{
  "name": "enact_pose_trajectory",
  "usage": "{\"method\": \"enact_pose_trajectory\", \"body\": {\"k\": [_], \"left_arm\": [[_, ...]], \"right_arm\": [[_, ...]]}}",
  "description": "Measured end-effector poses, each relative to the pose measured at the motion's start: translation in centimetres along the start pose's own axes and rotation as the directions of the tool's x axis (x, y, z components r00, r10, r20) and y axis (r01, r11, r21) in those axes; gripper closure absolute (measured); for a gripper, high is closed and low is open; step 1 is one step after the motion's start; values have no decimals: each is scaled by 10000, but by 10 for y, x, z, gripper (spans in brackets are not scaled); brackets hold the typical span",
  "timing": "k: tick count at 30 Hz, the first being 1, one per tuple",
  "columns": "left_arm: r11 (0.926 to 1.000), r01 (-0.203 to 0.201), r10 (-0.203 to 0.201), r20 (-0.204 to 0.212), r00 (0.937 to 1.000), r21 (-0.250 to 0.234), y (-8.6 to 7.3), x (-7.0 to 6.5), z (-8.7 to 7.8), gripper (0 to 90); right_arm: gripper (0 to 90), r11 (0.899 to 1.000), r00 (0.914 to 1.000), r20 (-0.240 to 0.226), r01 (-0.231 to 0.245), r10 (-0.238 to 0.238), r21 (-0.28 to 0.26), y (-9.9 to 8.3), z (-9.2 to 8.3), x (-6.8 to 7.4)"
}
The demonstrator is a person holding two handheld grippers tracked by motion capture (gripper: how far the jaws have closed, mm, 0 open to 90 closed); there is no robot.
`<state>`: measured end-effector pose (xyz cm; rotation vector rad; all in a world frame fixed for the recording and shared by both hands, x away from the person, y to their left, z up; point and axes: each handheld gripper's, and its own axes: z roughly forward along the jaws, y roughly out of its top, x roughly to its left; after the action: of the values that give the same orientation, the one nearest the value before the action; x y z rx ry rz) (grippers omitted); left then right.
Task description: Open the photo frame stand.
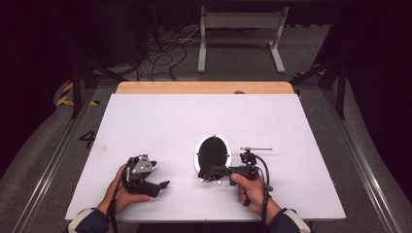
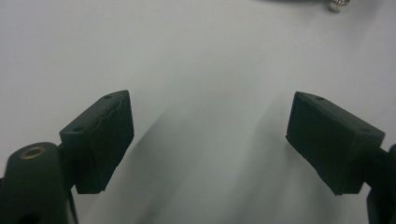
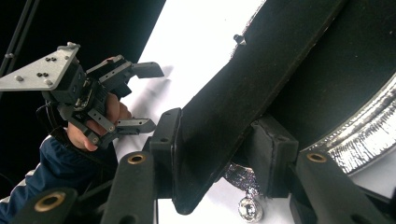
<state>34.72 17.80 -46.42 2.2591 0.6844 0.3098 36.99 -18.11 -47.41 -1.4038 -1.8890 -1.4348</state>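
Right gripper [image 3: 212,154]: pads clamped on the black stand flap of an oval mirror [image 1: 212,154], which sits tilted, dark back upward and silver rim showing, near the middle of the white table [image 1: 160,121]. Left gripper [image 1: 154,178]: jaws spread wide with nothing between them, held low over the table, well apart from the mirror.

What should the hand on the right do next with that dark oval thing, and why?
Probably lift gently. The right gripper has its jaws closed on the black flat handle of the silver-rimmed black oval pan, which rests on the white table; the left gripper waits open.
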Motion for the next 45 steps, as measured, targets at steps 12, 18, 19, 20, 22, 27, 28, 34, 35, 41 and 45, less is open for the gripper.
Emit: {"method": "enact_pose_trajectory", "body": {"k": [12, 18, 19, 20, 22, 27, 28, 34, 35, 41, 45], "left_arm": [[9944, 463, -361, 1065, 9937, -952, 43, 12, 22, 187], [9923, 714, -557, 1501, 9871, -1011, 58, 16, 41, 182], [9916, 797, -625, 1622, 9848, -1019, 60, 17, 45, 181], [9901, 938, -748, 1724, 9822, -1047, 63, 17, 49, 180], [9904, 922, -724, 1824, 9805, -1026, 67, 19, 55, 192], [9871, 1216, -978, 2090, 9730, -1039, 72, 19, 63, 238], [9859, 1307, -1053, 2194, 9699, -1046, 73, 19, 65, 238], [9825, 1521, -1190, 2664, 9565, -1071, 77, 18, 70, 230], [9828, 1501, -1163, 2707, 9556, -1075, 78, 18, 70, 230], [9760, 1794, -1317, 3219, 9376, -1232, 78, 20, 72, 240], [9741, 1857, -1342, 3309, 9341, -1290, 78, 21, 71, 246]], "right_arm": [[633, 9959, 9959, -112, 894, -893, 165, 1, 0, -1], [653, 9879, 9879, -173, 1541, -1538, 179, 1, -2, 1], [655, 9864, 9866, -172, 1628, -1625, 203, 1, -2, 1], [656, 9847, 9848, -158, 1732, -1729, 210, 1, -2, 2], [659, 9787, 9791, -78, 2036, -2034, 257, 1, -2, 5], [668, 9657, 9662, 29, 2577, -2579, 317, 0, -3, 8], [669, 9625, 9630, 45, 2693, -2696, 323, 0, -3, 9], [676, 9391, 9398, -16, 3415, -3417, 385, -1, -4, 10], [676, 9357, 9364, 3, 3506, -3508, 386, -1, -4, 10], [676, 9344, 9351, -58, 3543, -3543, 385, -1, -4, 10], [677, 9302, 9310, -111, 3651, -3649, 382, -1, -4, 10]]}}
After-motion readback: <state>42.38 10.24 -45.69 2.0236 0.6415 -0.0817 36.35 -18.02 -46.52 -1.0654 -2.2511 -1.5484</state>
